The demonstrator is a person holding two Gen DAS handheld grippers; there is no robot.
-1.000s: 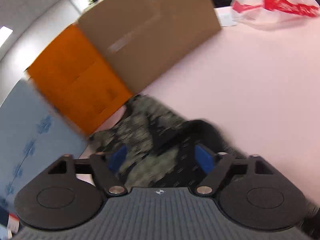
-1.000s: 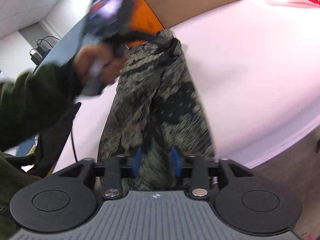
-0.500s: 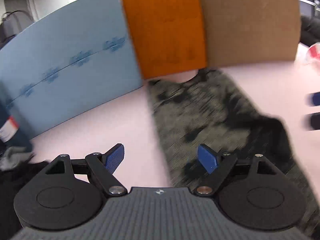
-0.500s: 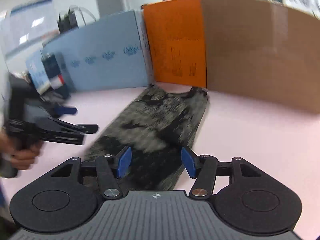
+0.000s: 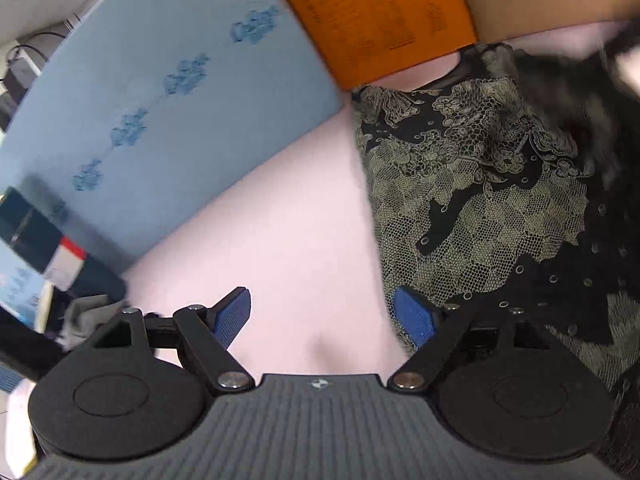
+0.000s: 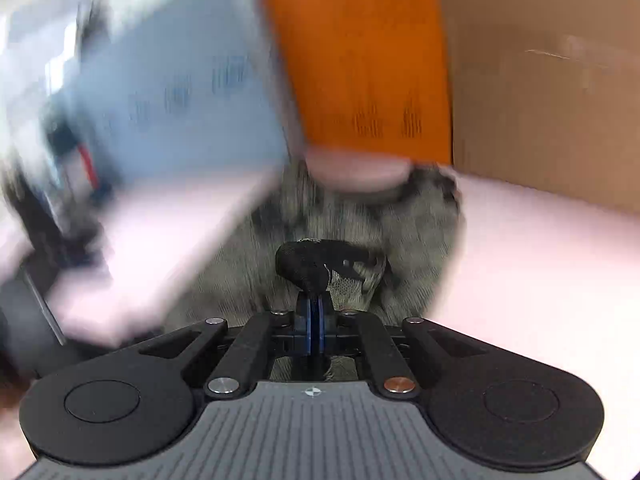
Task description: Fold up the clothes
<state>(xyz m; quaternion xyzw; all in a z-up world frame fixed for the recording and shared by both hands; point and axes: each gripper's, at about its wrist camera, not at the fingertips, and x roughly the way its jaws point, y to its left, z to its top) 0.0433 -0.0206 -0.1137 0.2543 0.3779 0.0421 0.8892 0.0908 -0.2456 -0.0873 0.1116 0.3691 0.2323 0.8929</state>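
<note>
A black and beige lace-patterned garment [image 5: 480,200] lies on the pink table [image 5: 280,220], its neckline towards the boards at the back. My left gripper [image 5: 322,316] is open and empty, low over the table at the garment's left edge; its right pad touches or overlaps that edge. In the right wrist view, my right gripper [image 6: 313,312] is shut on a bunched fold of the garment [image 6: 320,264], with the rest of the garment spread blurred beyond it.
A light blue board [image 5: 160,120], an orange board [image 5: 380,12] and a brown cardboard panel [image 6: 540,80] stand along the table's far side. Dark clutter with a grey cloth [image 5: 84,312] sits at the table's left end.
My right gripper has closed on a fold of the garment and is moving fast. My left gripper has shifted left, off the garment to its edge, still open.
</note>
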